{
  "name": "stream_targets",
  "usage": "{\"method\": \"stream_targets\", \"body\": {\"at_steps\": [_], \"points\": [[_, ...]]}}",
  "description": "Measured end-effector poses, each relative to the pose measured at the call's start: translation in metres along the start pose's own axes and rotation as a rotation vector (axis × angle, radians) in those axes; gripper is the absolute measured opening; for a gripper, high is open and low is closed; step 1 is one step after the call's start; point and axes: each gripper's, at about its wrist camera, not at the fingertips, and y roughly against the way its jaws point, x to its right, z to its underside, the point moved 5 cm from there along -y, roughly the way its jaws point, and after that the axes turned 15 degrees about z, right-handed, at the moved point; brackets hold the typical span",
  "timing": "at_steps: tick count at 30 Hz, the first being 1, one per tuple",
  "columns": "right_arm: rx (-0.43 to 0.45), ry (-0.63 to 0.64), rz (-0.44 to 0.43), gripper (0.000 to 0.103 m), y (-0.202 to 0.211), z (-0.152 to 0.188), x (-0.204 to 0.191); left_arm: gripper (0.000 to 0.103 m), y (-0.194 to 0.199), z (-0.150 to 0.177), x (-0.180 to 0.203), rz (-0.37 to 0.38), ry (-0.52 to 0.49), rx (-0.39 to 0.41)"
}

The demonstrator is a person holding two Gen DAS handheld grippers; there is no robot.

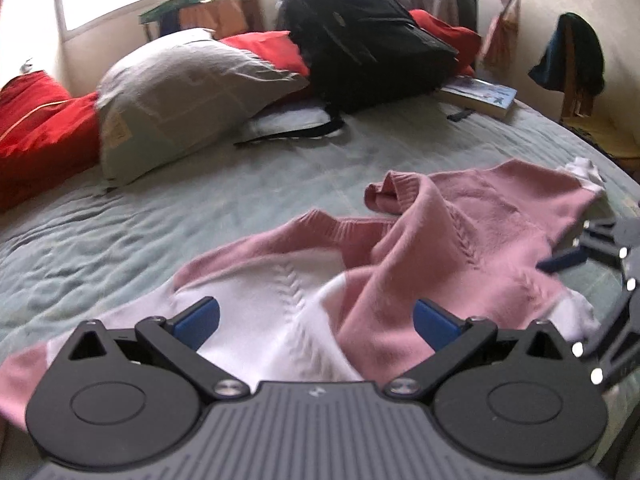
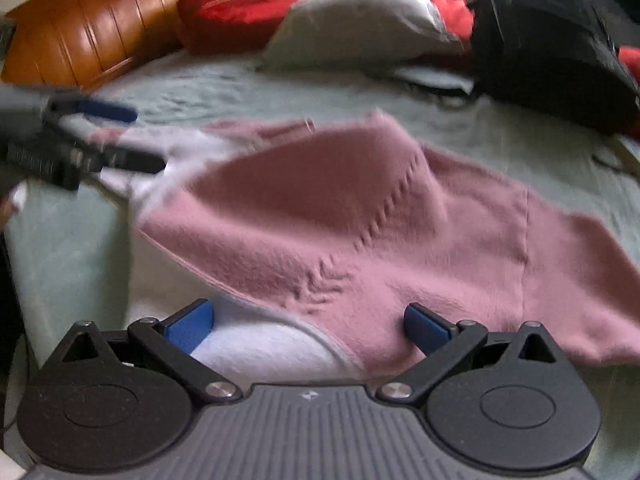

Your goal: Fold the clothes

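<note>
Both grippers gape wide and hold nothing, the left gripper [image 1: 316,320] low-centre over the white panel of the pink-and-white sweater [image 1: 400,264], which sprawls lengthwise toward the upper right of the frame, the right gripper [image 2: 306,322] seemingly nearer its pink half.

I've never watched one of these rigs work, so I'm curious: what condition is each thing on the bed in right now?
Pink and white sweater: rumpled, partly folded over itself, not held.
Left gripper: open, empty, over the sweater.
Right gripper: open, empty, over the sweater.
Black backpack: resting against the pillows.
Grey pillow: propped up, creased.
Book: closed, flat.
</note>
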Motion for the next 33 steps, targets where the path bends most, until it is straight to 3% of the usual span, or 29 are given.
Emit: {"method": "stream_targets", "body": {"at_steps": [5, 9, 13, 14, 16, 19, 23, 25, 33], "points": [[-0.019, -0.032, -0.028, 0.103, -0.007, 0.01, 0.008, 0.102, -0.042, -0.013, -0.012, 0.141, 0.03, -0.01], [-0.011, -0.022, -0.029, 0.103, -0.007, 0.012, 0.007, 0.102, -0.067, -0.026, -0.04, 0.231, 0.15, -0.03], [-0.017, -0.021, -0.051, 0.103, -0.011, 0.014, 0.01, 0.102, -0.089, -0.023, -0.067, 0.408, 0.296, -0.085], [-0.019, -0.025, -0.058, 0.103, -0.012, 0.014, 0.012, 0.102, -0.092, -0.021, -0.073, 0.415, 0.321, -0.09], [-0.018, -0.028, -0.066, 0.103, -0.011, 0.014, 0.013, 0.102, -0.1, -0.015, -0.087, 0.378, 0.36, -0.099], [-0.009, -0.028, -0.073, 0.103, -0.01, 0.016, 0.014, 0.102, -0.108, -0.009, -0.116, 0.216, 0.375, -0.1], [-0.007, -0.021, -0.077, 0.103, -0.01, 0.017, 0.014, 0.102, -0.107, -0.007, -0.14, 0.182, 0.427, -0.047], [-0.004, -0.011, -0.075, 0.103, -0.011, 0.017, 0.013, 0.102, -0.109, -0.008, -0.143, 0.126, 0.399, -0.057], [0.013, -0.017, -0.086, 0.103, -0.009, 0.018, 0.016, 0.102, -0.09, -0.011, -0.111, 0.035, 0.226, -0.12]]}}
